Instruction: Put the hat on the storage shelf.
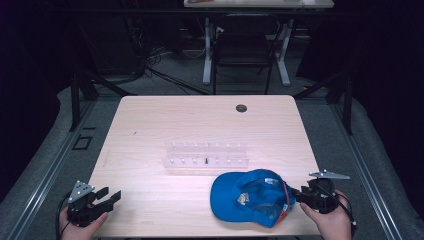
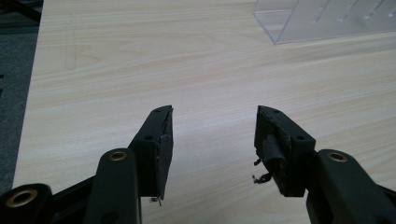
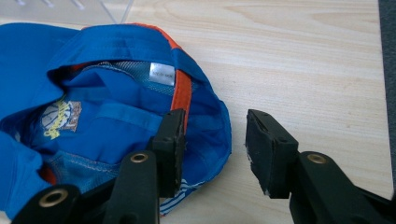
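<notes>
Here, from the high view, a pale wooden worktop carries a clear rack near its centre and a blue cap at about five o'clock, lying upside down with its inside facing up. The left claw sits at seven o'clock near the front edge, held in a hand, its jaws spread over bare wood, well apart from the cap. The right claw sits at four o'clock, held in the other hand, its tips right at the cap's three o'clock edge. A small dark hole marks the worktop at one o'clock. Beyond the far edge stand a chair and another table.

In the left gripper view, the left claw is released, with bare wood between the jaws. A corner of the rack shows at one o'clock.

In the right gripper view, the right claw is released too. One jaw lies over the cap's rim beside the orange band; the other stands over bare wood just beside the cap. A white label shows inside the cap at twelve o'clock, and a printed patch at nine o'clock.
</notes>
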Available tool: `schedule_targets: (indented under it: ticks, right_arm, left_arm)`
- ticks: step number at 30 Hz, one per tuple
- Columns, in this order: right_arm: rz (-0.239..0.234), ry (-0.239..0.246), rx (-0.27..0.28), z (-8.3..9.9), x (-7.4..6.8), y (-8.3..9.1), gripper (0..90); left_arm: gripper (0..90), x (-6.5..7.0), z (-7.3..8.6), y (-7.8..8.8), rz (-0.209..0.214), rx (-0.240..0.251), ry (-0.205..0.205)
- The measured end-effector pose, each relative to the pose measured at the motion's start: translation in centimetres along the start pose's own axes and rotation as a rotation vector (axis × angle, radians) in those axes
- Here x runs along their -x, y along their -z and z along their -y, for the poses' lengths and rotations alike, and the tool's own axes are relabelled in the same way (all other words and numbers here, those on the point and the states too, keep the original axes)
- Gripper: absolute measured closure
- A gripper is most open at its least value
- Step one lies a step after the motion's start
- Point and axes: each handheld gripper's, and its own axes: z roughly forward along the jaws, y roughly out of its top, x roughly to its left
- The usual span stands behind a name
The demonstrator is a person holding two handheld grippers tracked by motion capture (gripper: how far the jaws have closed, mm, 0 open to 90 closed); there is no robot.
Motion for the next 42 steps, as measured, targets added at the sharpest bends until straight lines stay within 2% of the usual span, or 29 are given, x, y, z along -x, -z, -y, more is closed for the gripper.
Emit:
schedule_targets:
  ticks: [2,6,7,10,19,21,27,34,36,42]
  right_arm:
    - [-0.004,0.008,-0.021,-0.3,0.2,0.0,57.0]
    - [-0.014,-0.018,-0.086,-1.2,0.8,0.1,57.3]
    - [-0.014,-0.018,-0.086,-1.2,0.8,0.1,57.3]
    - [0.009,0.003,-0.133,-2.0,1.0,0.2,57.3]
    - [0.004,-0.006,-0.181,-2.9,1.3,0.5,56.0]
    - [0.006,-0.018,-0.189,-3.1,1.5,0.5,56.0]
    - [0.034,-0.005,-0.217,-3.4,1.5,0.6,54.8]
    - [0.032,-0.025,-0.282,-4.2,1.4,0.0,54.4]
    - [0.034,-0.024,-0.286,-4.3,1.4,-0.2,54.4]
    - [0.044,-0.028,-0.336,-5.0,1.0,-1.1,56.9]
  left_arm:
    - [46.7,0.0,0.0,0.0,-0.006,0.002,0.001]
    - [47.3,-0.2,0.3,-0.1,0.002,-0.016,0.034]
    - [47.3,-0.2,0.3,-0.1,0.002,-0.016,0.034]
    - [47.6,-0.3,0.3,-0.2,0.011,-0.019,0.036]
    - [47.2,-0.1,0.3,-0.3,0.010,-0.025,0.040]
    - [47.1,0.0,0.3,-0.4,0.012,-0.034,0.033]
    - [45.3,0.2,0.5,-0.8,-0.004,-0.063,0.008]
    - [45.2,0.5,0.4,-1.0,0.004,-0.066,-0.003]
    - [45.2,0.6,0.4,-1.1,0.005,-0.061,0.000]
    - [45.2,0.9,0.5,-1.3,0.010,-0.072,-0.020]
